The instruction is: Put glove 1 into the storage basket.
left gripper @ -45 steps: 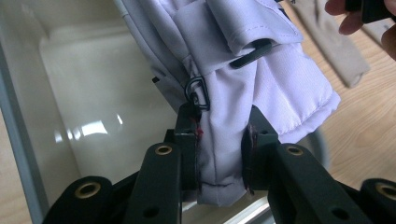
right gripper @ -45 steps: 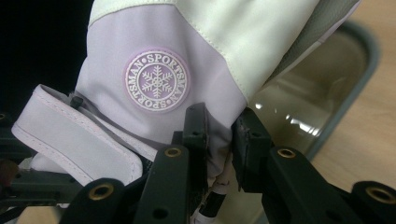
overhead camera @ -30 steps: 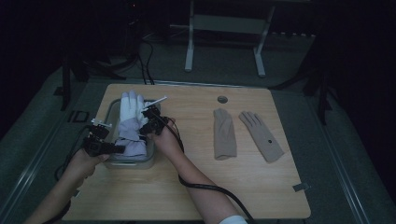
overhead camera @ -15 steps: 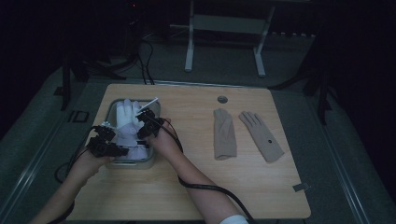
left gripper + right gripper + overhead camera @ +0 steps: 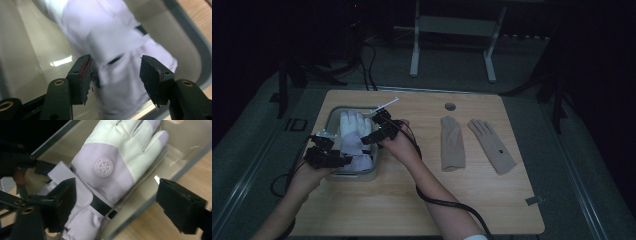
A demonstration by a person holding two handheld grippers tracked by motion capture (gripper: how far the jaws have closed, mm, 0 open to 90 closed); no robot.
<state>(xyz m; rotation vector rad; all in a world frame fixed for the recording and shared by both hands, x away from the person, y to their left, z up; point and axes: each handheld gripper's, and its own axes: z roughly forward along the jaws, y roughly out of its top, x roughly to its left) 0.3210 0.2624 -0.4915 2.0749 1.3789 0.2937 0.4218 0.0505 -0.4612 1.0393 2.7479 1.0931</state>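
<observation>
A: High view first. Your left gripper sits over the near left corner of the clear bin on the wooden table. Your right gripper hovers above the bin's right side. The white glove lies flat inside the bin, fingers pointing away from you.

B: Anything else on the table?

A: Two beige gloves, the left beige glove and the right beige glove, lying side by side, well apart from the bin. Neither tool is near them.

B: Left gripper view?

A: Your left gripper has just been opening and its jaws stand partly spread. The glove's cuff lies between them. The left pad is right against the fabric edge, but blur stops me saying whether it touches; the right pad stands clear. No pinch on the cloth, so it reads as released. Bin floor and rim sit behind.

B: Right gripper view?

A: Your right gripper has also just been opening; its jaws are spread wide with nothing clamped. The glove lies below them in the bin, round logo patch facing up, black wrist strap across the cuff. One jaw hangs over the cuff, the other over the table outside the bin wall. Your left gripper shows dark at the left edge.
</observation>
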